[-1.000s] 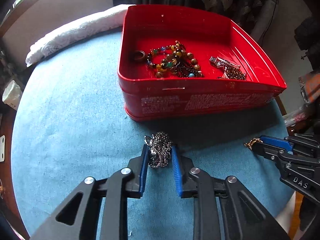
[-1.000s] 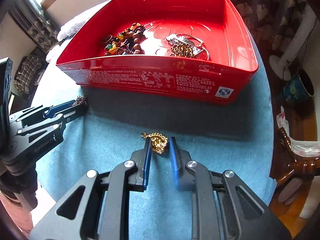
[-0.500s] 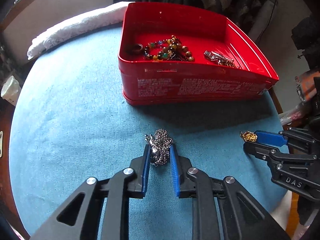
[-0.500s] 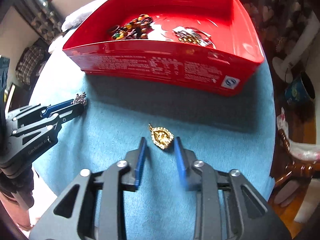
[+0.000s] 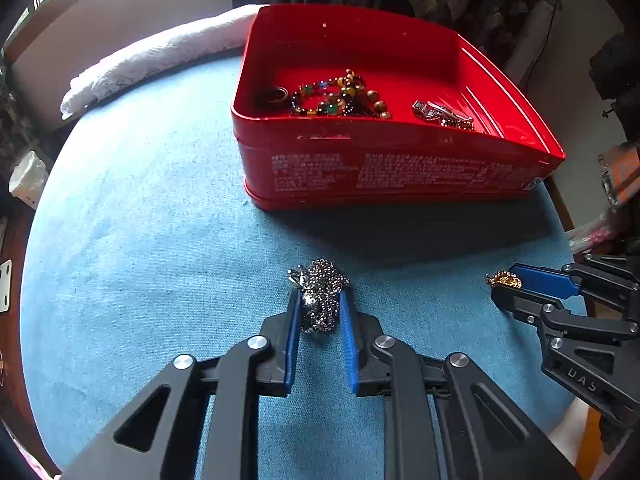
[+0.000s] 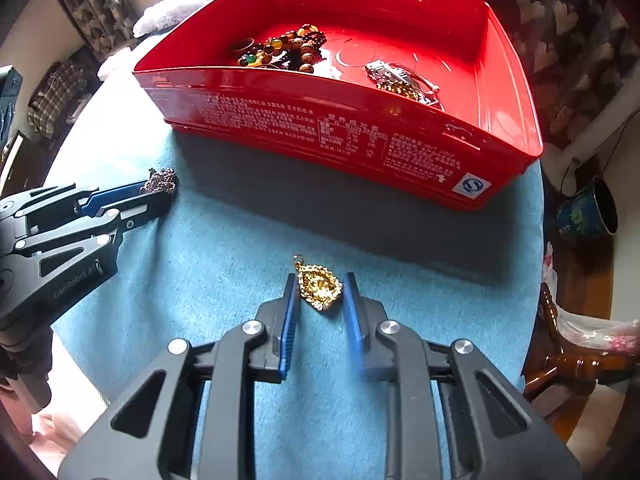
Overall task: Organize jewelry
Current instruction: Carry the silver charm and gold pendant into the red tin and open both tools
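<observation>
The gold pendant (image 6: 319, 287), released a moment ago, is being closed on again by the right gripper (image 6: 319, 294) while the silver chain (image 5: 319, 300) stays clenched in the left gripper (image 5: 319, 304), red tin (image 6: 400, 148) waiting at twelve o'clock

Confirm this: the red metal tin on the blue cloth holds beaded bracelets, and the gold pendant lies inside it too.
Not quite. The red metal tin holds the beaded bracelets, but the gold pendant lies outside it on the blue cloth, between the right gripper's fingers, as the right wrist view shows.
</observation>
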The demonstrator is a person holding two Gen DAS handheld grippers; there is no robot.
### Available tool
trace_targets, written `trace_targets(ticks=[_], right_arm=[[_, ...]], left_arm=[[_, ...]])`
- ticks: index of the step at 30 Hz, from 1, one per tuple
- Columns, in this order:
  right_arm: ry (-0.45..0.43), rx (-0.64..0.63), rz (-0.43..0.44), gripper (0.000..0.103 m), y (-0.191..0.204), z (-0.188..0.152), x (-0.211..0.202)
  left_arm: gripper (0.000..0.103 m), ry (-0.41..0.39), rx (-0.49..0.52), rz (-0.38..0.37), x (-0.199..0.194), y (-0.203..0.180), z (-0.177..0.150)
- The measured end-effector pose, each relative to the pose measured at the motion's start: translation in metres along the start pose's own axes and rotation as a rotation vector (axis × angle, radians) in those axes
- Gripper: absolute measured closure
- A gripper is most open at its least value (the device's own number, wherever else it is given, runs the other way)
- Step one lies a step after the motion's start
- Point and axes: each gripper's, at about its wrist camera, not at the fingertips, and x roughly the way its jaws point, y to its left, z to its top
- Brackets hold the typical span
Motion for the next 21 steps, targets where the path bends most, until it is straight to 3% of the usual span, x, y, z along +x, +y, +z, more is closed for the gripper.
trace_targets(ticks=[9,21], right_arm=[[-0.032,0.065,0.031,0.082,-0.009,-0.007,-0.018],[-0.094,0.055,0.015,0.082,-0.006,-0.005,-0.046]], left_arm=[[0.086,-0.006,-0.006,-0.025,-0.015,-0.001,-0.007],[0.087,-0.092,0.004,-0.032,-0.057,-0.005,0.000]])
